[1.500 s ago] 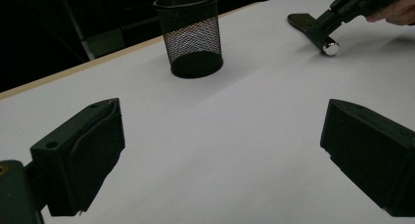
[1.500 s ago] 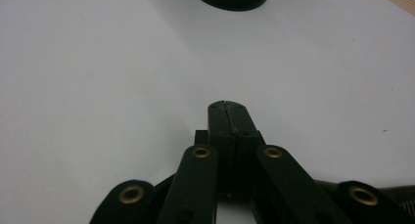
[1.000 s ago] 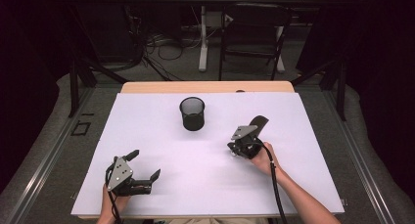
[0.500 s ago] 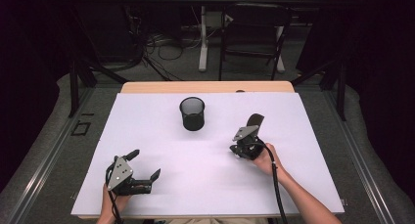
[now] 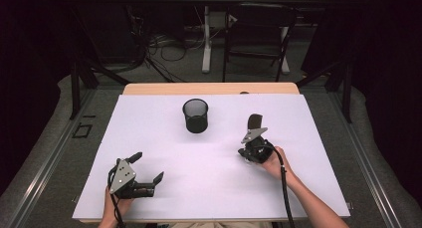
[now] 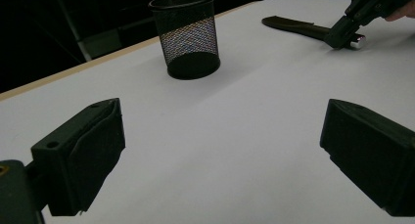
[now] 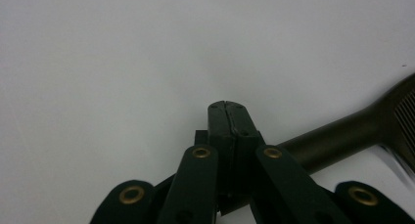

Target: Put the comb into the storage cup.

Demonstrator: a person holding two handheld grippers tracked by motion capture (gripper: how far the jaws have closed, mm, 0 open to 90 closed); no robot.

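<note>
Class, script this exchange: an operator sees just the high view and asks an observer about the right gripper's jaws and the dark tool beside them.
Operator: Are the right gripper jaws shut?
Observer: Yes. The right gripper view shows them pressed together with nothing between.
Operator: Where is the dark tool exactly?
Observer: Its handle lies just beside the jaws, not in them. The left gripper view shows a shiny metal bit at that end.

You see a matt white sheet (image 5: 164, 138) over the table, bare wood along its far edge (image 5: 209, 88). The cup (image 6: 188, 35) is black wire mesh. The dark utensil (image 6: 293, 26) looks like matt plastic. Your left gripper (image 6: 220, 150) has matt black, smooth pads
</note>
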